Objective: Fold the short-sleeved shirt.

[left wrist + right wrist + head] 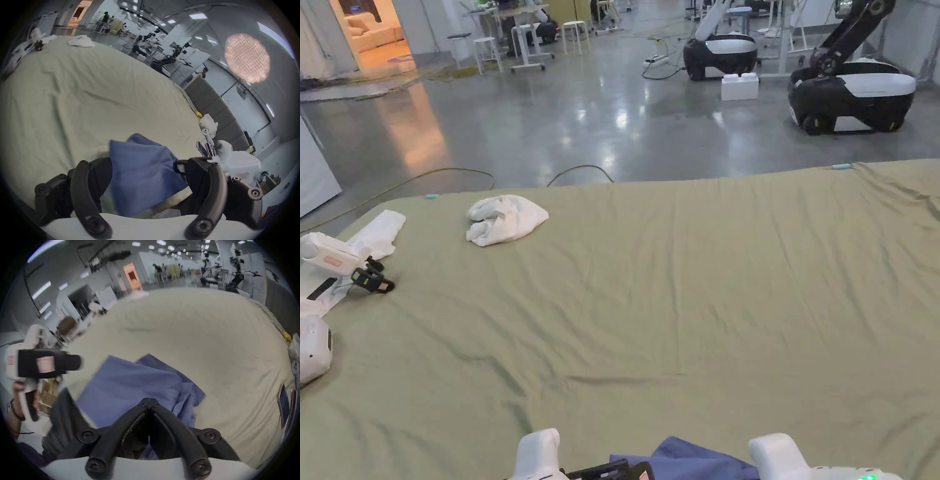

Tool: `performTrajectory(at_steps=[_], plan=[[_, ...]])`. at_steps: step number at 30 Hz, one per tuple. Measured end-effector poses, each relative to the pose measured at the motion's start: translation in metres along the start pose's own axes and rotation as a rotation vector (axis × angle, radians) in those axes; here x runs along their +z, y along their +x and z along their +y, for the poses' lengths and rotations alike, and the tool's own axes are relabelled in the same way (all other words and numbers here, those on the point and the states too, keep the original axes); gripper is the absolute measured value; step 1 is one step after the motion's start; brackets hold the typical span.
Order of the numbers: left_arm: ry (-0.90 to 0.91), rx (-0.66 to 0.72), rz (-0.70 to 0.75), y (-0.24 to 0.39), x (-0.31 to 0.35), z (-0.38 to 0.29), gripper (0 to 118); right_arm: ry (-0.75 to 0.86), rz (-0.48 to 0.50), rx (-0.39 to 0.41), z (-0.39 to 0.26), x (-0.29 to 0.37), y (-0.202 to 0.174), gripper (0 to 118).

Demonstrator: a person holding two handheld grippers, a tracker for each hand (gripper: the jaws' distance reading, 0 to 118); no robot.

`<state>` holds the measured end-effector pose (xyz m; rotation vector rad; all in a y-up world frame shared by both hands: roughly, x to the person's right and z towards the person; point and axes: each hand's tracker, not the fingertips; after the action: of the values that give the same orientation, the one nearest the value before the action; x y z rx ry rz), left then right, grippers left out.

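At the far left edge of the counter, which is draped in a pale green sheet, a spare white gripper unit lies on some white cloth; a little right of it sits a crumpled white garment. Both are well apart from the working area, probably set aside so the middle stays free for spreading. Near edge, centre: the blue short-sleeved shirt lies bunched at the person's side of the counter, partly hanging over the edge as judged from the left gripper view. The left gripper has its jaws spread wide, one on each side of the blue cloth; neither jaw presses on it, so it holds nothing at present and looks placed to take a hold on the nearest fold. Judgement: the wide spread suits a thick, doubled layer. In the right gripper view the left gripper, with the hand holding it, shows blurred to the left of the shirt. The right gripper has its jaw tips brought together with the shirt directly behind them; whether cloth is pinched between the tips cannot be told, as the tips hide the contact. Folding proper not begun; shirt needs laying flat first. At the right edge lie loose items, clear of the work.
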<state>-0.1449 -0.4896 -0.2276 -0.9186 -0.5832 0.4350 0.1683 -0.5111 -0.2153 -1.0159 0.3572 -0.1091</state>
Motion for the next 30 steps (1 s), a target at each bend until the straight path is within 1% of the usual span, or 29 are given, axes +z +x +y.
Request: performTrajectory(at_steps=[2, 3, 4, 5, 6, 7, 8, 9, 10, 11, 12, 13, 14, 15, 17, 18, 19, 21, 22, 24, 27, 29, 30], plan=[[-0.011, 0.074, 0.005, -0.012, 0.0, -0.002, 98, -0.23, -0.119, 0.04, -0.001, -0.043, 0.006, 0], [-0.009, 0.109, -0.012, -0.017, -0.002, -0.003, 98, -0.228, -0.107, 0.038, -0.004, -0.051, 0.009, 0], [-0.01, 0.146, -0.042, -0.024, -0.007, -0.006, 98, -0.126, -0.087, 0.009, 0.0, -0.04, 0.008, 0], [-0.02, 0.184, -0.066, -0.029, -0.016, -0.008, 98, -0.157, -0.096, -0.017, 0.003, -0.035, 0.005, 0], [-0.024, 0.215, -0.072, -0.034, -0.025, -0.009, 98, -0.149, -0.102, -0.001, 0.002, -0.035, 0.001, 0], [-0.052, 0.258, -0.107, -0.039, -0.038, -0.012, 98, -0.132, -0.122, 0.036, -0.005, -0.033, -0.003, 0], [-0.089, 0.307, -0.148, -0.043, -0.053, -0.016, 96, -0.115, -0.135, 0.049, -0.009, -0.033, -0.005, 0], [-0.131, 0.349, -0.15, -0.046, -0.066, -0.021, 94, -0.1, -0.143, 0.046, -0.012, -0.032, -0.007, 0], [-0.162, 0.366, -0.128, -0.048, -0.08, -0.027, 73, -0.092, -0.147, 0.038, -0.014, -0.031, -0.008, 0], [-0.154, 0.339, -0.112, -0.047, -0.087, -0.032, 39, -0.084, -0.149, 0.029, -0.017, -0.031, -0.007, 0], [-0.139, 0.326, -0.1, -0.043, -0.09, -0.038, 36, -0.083, -0.151, 0.023, -0.017, -0.031, -0.006, 0], [-0.105, 0.318, -0.049, -0.042, -0.088, -0.04, 36, -0.082, -0.138, 0.008, -0.015, -0.03, -0.003, 0], [-0.095, 0.38, -0.106, -0.042, -0.081, -0.038, 36, -0.09, -0.119, -0.012, -0.012, -0.029, 0.001, 0], [-0.102, 0.428, -0.118, -0.043, -0.078, -0.038, 36, -0.105, -0.085, -0.035, -0.009, -0.022, 0.001, 0], [-0.109, 0.423, -0.121, -0.043, -0.068, -0.033, 36, -0.123, -0.004, -0.107, -0.002, -0.009, 0.009, 0], [-0.085, 0.407, -0.123, -0.047, -0.059, -0.029, 36, -0.089, 0.029, -0.129, -0.002, 0.001, 0.01, 0], [-0.074, 0.393, -0.123, -0.048, -0.048, -0.023, 36, -0.025, 0.057, -0.132, -0.005, 0.011, 0.012, 0], [-0.031, 0.364, -0.072, -0.059, -0.019, -0.007, 36, 0.077, 0.042, -0.122, -0.011, 0.029, 0.011, 0], [-0.026, 0.362, -0.05, -0.088, -0.007, 0.003, 36, 0.094, 0.056, -0.141, -0.015, 0.035, 0.012, 0], [0.01, 0.339, 0.047, -0.119, 0.035, 0.023, 36, 0.1, 0.098, -0.182, -0.026, 0.046, 0.015, 0], [0.051, 0.276, 0.277, -0.162, 0.102, 0.05, 36, 0.087, 0.105, -0.191, -0.045, 0.052, 0.021, 0], [0.037, 0.228, 0.421, -0.19, 0.125, 0.062, 36, 0.072, 0.101, -0.193, -0.052, 0.051, 0.026, 0], [0.024, 0.214, 0.497, -0.196, 0.127, 0.066, 36, 0.076, 0.089, -0.209, -0.054, 0.05, 0.028, 0]])
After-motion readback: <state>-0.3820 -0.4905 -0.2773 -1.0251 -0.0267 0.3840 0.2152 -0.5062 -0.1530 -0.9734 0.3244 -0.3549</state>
